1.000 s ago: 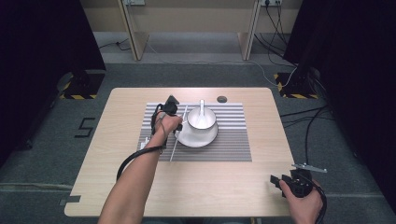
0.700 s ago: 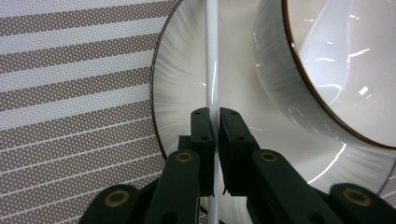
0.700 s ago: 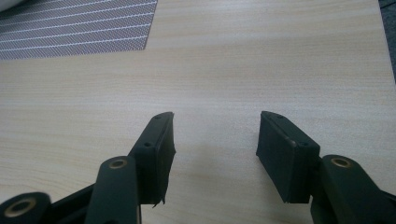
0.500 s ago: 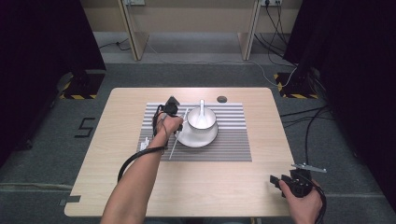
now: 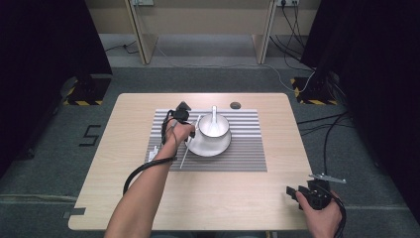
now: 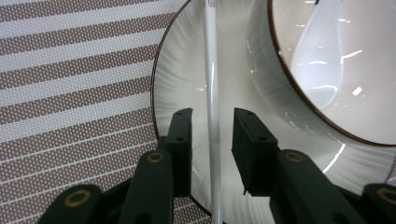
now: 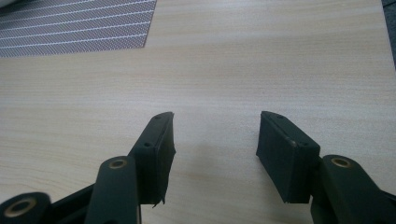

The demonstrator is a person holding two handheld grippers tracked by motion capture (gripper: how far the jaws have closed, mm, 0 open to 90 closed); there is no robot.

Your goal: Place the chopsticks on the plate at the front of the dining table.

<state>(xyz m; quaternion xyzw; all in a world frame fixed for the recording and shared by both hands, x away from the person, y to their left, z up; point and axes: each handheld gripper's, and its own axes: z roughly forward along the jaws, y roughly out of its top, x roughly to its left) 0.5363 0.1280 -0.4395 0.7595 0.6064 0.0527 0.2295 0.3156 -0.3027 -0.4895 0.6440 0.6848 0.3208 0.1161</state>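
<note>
A white bowl (image 5: 214, 128) with a white spoon (image 5: 214, 115) in it stands on a white plate (image 5: 210, 145) on the striped placemat (image 5: 247, 148). A thin white stick (image 5: 183, 158) lies slanted over the plate's left rim. My left gripper (image 5: 190, 135) hovers low over that rim. In the left gripper view it (image 6: 212, 123) is open, with the stick (image 6: 211, 84) running between the jaws and a gap on each side; the plate (image 6: 180, 79) and bowl (image 6: 268, 84) lie beyond. My right gripper (image 5: 293, 196) rests open over bare wood near the front right corner, nothing between its jaws (image 7: 215, 123).
The wooden table (image 5: 124, 148) has bare margins around the mat. A small dark round disc (image 5: 235, 105) sits near the far edge. Cables trail from both grippers. Dark floor and desk legs lie beyond the table.
My left hand has shifted very slightly right toward the plate. The right gripper has stayed where it was.
</note>
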